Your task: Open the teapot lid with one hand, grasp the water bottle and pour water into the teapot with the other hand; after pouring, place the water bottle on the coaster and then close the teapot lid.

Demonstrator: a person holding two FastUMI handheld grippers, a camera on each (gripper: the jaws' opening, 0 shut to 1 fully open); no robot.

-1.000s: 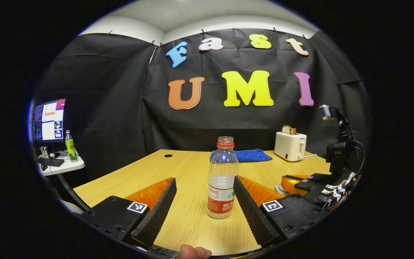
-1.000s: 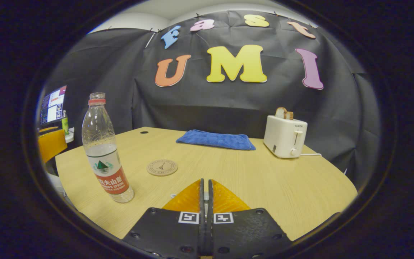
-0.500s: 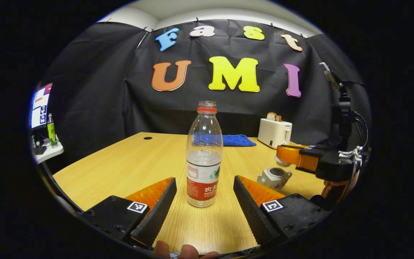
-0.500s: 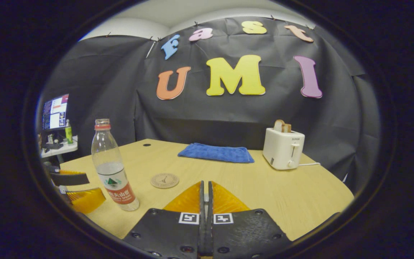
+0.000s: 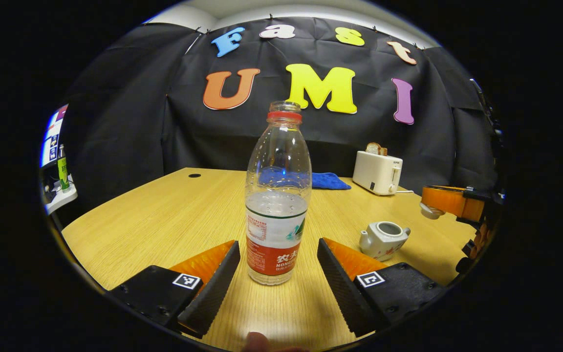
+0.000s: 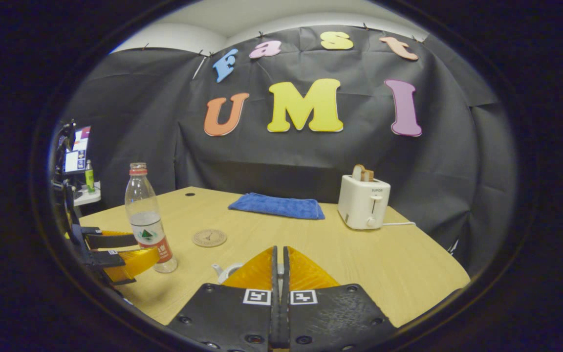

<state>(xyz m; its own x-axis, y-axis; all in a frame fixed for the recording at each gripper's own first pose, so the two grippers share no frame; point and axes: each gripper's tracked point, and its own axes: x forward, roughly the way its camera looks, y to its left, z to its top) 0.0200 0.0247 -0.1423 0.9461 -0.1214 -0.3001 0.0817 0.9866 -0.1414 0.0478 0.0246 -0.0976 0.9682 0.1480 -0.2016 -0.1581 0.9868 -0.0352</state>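
- The left gripper (image 5: 277,266) has its fingers spread wide on either side of the clear plastic water bottle (image 5: 276,195), not touching it; the bottle stands upright and uncapped on the pale wooden table (image 5: 164,215).
- The right gripper (image 6: 277,261) has its fingers pressed onto the small white teapot lid (image 5: 429,211), held up above the table.
- The white ceramic teapot (image 5: 383,239) sits open, right of the bottle.
- The round cork coaster (image 6: 209,238) lies bare beyond the teapot.

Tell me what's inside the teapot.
Teapot stands lidless on the table; its round opening shows a dark hollow. Whether any water is in it cannot be told: the rim hides the bottom. The right tool holds the lid above it.
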